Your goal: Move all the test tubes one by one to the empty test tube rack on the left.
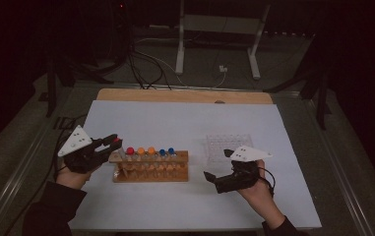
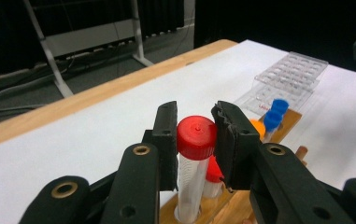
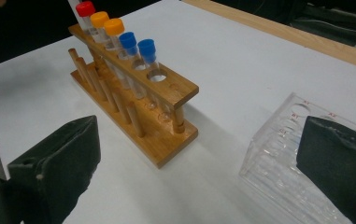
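The left gripper (image 2: 195, 135) is pinching the red-capped tube (image 2: 195, 140) by its cap, the pads pressing on both sides of it. The tube is standing upright in the end hole of the wooden rack (image 1: 150, 167), at the rack's left end, with its lower part already sitting inside the rack.

The risk, as I judge it, is the narrow hold: the pads are bearing on the cap alone, so a sideways pull could be loosening the cap or tilting the tube against the hole's edge. A tilt there could be dragging the light rack along the bench (image 1: 185, 123), or knocking the second red-capped tube (image 2: 213, 172) just behind the held one. Letting go before the tube is seated could be dropping it hard onto the rack's base.

The right gripper (image 1: 218, 169) is hanging spread wide and holding nothing, to the right of the rack and just in front of the clear well plate (image 1: 227, 146). A careless sweep could be shoving that plate.

The left gripper view is showing the pad contact on the cap, which the high view is rendering too small to judge. The right gripper view is showing an empty hole (image 3: 157, 74) at the rack's near end, beside the blue-capped tubes (image 3: 138, 44), and the orange-capped tubes (image 3: 106, 22) beyond them.
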A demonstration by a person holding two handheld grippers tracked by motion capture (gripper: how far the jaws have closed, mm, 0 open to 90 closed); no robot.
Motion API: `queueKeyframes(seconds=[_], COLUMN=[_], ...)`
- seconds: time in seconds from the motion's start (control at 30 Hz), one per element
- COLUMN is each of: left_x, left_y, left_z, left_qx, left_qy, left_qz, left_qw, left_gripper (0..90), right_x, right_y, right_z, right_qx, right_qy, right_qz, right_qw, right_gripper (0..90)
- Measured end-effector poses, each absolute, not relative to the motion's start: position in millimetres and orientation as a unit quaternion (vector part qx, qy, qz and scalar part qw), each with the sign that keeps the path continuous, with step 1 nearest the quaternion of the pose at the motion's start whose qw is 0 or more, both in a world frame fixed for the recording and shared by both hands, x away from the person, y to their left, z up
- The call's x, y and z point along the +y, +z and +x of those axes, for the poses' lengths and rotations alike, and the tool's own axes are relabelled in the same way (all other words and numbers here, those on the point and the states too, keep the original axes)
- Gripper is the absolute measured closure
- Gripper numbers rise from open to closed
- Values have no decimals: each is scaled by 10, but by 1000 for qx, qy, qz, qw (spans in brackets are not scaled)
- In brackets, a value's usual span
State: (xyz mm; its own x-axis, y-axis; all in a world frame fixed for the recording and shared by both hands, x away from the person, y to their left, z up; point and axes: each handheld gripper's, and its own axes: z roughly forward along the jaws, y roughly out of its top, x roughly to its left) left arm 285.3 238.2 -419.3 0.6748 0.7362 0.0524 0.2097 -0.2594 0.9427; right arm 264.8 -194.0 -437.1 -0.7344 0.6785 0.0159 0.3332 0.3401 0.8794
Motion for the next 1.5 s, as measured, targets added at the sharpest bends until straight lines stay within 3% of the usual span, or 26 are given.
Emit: queueKeyframes(seconds=[0.3, 0.67, 0.7, 0.93, 1.2, 1.5], left_x=[2338, 2335, 2334, 2358, 2441, 2384], left_y=[-4460, -4505, -4510, -4467, -4443, -4621], left_z=[2891, 2902, 2889, 2796, 2563, 2384], left_qx=[331, 331, 331, 332, 315, 316], left_qy=[238, 228, 229, 216, 189, 172], left_qz=[765, 778, 774, 767, 765, 769], left_qw=[499, 483, 488, 505, 529, 528], left_gripper=[720, 712, 695, 272, 10, 10], right_x=[-1952, -1960, -1965, -2014, -2089, -2159], right_y=[-4366, -4372, -4373, -4358, -4407, -4494], right_z=[2650, 2647, 2646, 2639, 2622, 2592], right_qx=[797, 798, 798, 794, 793, 795], right_qy=[480, 480, 480, 482, 479, 470], right_qz=[318, 317, 318, 321, 325, 326], right_qw=[181, 178, 178, 182, 190, 204], right_gripper=[0, 0, 0, 0, 0, 0])
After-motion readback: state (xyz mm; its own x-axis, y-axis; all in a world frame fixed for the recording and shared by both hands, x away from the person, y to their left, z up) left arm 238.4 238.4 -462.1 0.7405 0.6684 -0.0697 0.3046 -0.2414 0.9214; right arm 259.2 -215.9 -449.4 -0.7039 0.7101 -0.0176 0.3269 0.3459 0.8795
